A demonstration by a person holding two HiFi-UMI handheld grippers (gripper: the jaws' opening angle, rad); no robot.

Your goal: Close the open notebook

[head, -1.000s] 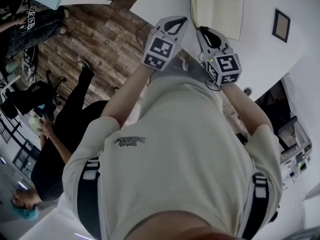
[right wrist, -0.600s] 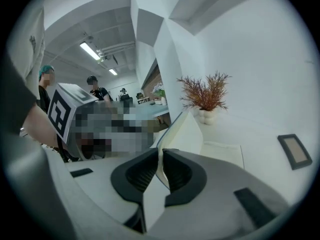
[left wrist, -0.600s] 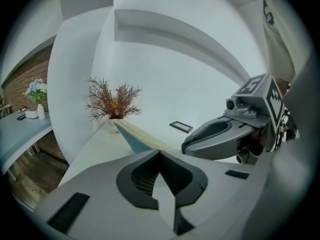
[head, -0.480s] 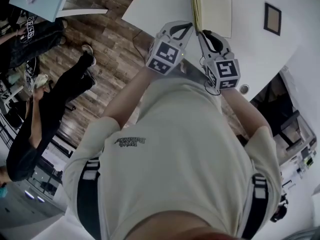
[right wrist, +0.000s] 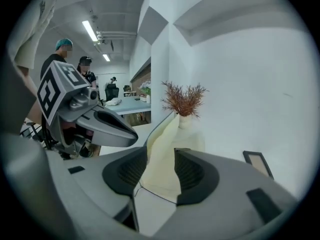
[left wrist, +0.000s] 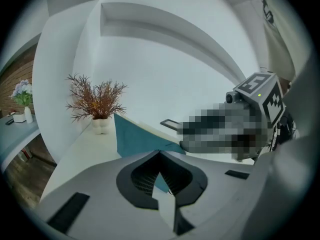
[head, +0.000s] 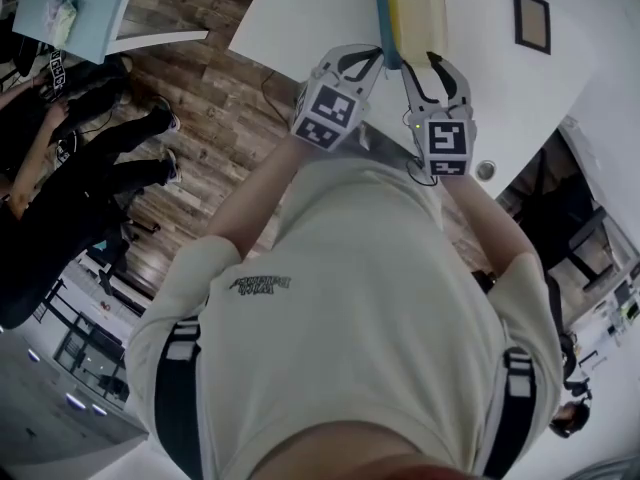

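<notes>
The notebook lies at the far edge of the white table (head: 300,13). Its teal cover (head: 384,18) stands tipped over the cream pages (head: 420,8), so the book is almost folded together. My left gripper (head: 372,56) is at the cover's near corner; in the left gripper view my left gripper (left wrist: 160,154) is shut on that teal cover (left wrist: 135,136). My right gripper (head: 428,63) has just been opening. A cream page (right wrist: 162,149) rises between its jaws, and the right gripper (right wrist: 160,156) does not pinch it.
A small dark picture frame (head: 531,20) lies flat on the table right of the notebook. A dried plant in a white pot (right wrist: 184,109) stands beyond the book by the wall. People (head: 60,158) stand on the wooden floor to the left.
The teal cover has swung up from flat and over toward the right-hand pages. The right gripper's jaws have widened. Both grippers have shifted slightly to the right.
</notes>
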